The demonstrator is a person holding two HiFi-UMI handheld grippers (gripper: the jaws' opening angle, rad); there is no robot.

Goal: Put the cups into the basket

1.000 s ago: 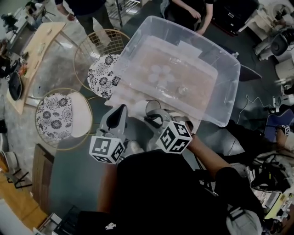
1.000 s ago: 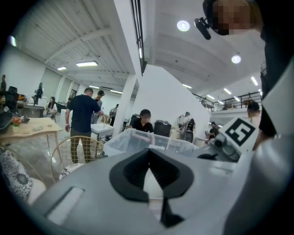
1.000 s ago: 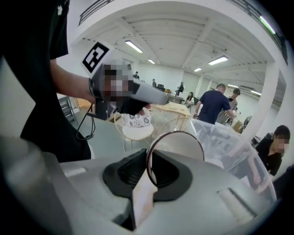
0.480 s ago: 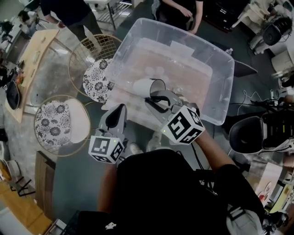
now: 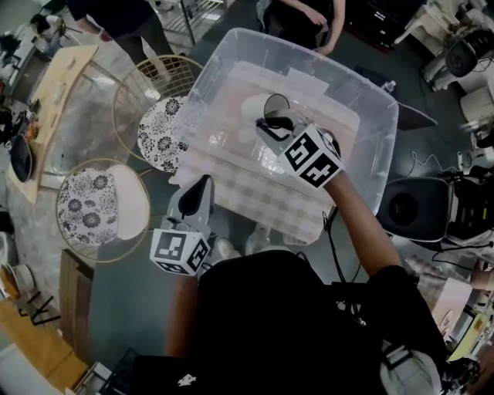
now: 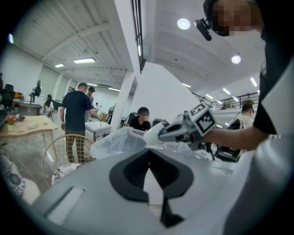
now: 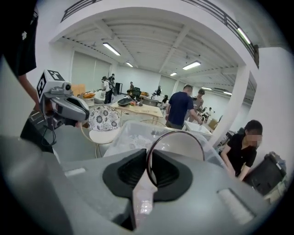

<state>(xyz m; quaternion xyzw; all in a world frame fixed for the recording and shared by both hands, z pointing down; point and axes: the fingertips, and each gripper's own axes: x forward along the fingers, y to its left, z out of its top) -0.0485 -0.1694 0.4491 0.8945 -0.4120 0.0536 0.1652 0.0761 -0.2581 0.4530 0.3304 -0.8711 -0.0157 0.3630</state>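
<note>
A white cup (image 5: pixel 258 108) hangs on its side over the middle of the clear plastic bin (image 5: pixel 390 116), with my right gripper (image 5: pixel 272 123) shut on its dark rim. In the right gripper view the rim of the cup (image 7: pixel 183 144) runs down between the black pads (image 7: pixel 131 167). My left gripper (image 5: pixel 202 183) stays at the bin's near edge, and its jaws (image 6: pixel 147 153) meet with nothing between them. The left gripper view shows the cup (image 6: pixel 154 134) held above the bin. Pale round shapes (image 5: pixel 245 133) lie on the bin's floor, too faint to name.
Two wire-frame chairs with patterned cushions (image 5: pixel 158 131) (image 5: pixel 89 204) stand left of the bin. A wooden table (image 5: pixel 54 92) is further left. A person in black (image 5: pixel 297 15) sits at the bin's far side, and a dark office chair (image 5: pixel 401 204) is at the right.
My right gripper has carried the cup from the bin's near edge up and over its middle. The left gripper has barely shifted.
</note>
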